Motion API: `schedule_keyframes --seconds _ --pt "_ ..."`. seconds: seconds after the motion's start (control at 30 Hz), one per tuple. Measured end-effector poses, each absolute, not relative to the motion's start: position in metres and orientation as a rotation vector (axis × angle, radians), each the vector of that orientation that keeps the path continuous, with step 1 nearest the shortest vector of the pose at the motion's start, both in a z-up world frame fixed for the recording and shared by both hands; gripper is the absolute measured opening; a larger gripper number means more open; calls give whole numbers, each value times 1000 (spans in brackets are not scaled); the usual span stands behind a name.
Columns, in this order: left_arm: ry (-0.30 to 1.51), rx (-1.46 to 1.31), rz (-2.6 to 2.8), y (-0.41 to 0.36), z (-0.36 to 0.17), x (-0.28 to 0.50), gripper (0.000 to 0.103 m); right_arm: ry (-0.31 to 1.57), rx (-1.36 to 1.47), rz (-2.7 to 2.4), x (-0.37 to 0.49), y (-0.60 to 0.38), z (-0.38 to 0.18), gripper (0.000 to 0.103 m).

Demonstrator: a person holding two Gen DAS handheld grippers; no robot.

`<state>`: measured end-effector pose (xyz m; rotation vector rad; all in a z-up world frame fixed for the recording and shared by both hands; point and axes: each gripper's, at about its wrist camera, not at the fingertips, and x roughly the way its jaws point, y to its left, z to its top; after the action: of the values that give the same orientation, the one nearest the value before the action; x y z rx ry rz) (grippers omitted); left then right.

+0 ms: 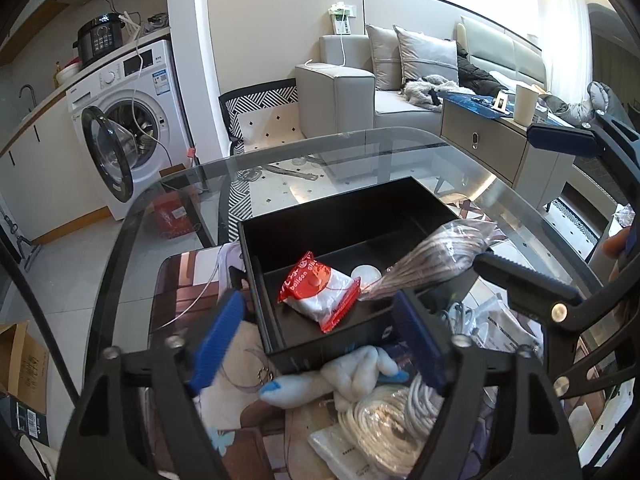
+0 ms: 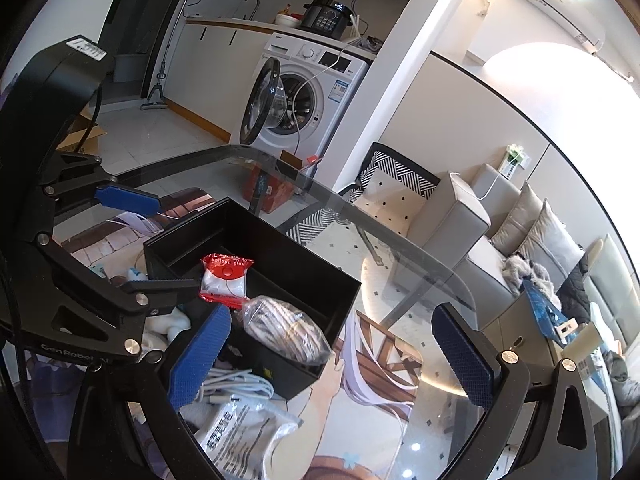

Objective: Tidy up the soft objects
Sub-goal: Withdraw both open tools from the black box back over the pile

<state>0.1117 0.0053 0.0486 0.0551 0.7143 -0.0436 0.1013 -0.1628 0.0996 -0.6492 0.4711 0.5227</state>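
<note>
Open black rectangular box (image 1: 352, 216) on the round glass-topped bench (image 1: 360, 148), set on a printed picture mat (image 2: 360, 392). Inside the box: red-and-white plastic packet (image 1: 320, 292) to the left, clear plastic bag of coiled cable (image 1: 436, 256) to the right, leaning over the box wall. Before the box, on the mat: white-and-blue plush toy (image 1: 352, 376), just beside a coil of white cord (image 1: 384, 428). Behind the bench: white front-loading washing machine (image 1: 132, 120) left, grey sofa (image 1: 360, 88) right.
</note>
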Motion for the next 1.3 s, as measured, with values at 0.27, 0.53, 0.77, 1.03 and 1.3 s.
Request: schedule_keyframes --seconds 0.27,0.53,0.77,1.03,1.3 --pt "695 56 -27 6 51 86 101 473 -608 497 76 -183 104 102" --pt "673 44 -21 7 48 62 103 513 -497 498 59 -210 95 102" --pt "657 13 -11 14 42 49 103 567 -356 532 57 -232 83 102" --pt "654 -27 -6 24 33 42 103 591 -342 563 59 -230 76 102" --pt "672 -27 -21 24 25 43 103 667 -347 576 70 -229 60 102"
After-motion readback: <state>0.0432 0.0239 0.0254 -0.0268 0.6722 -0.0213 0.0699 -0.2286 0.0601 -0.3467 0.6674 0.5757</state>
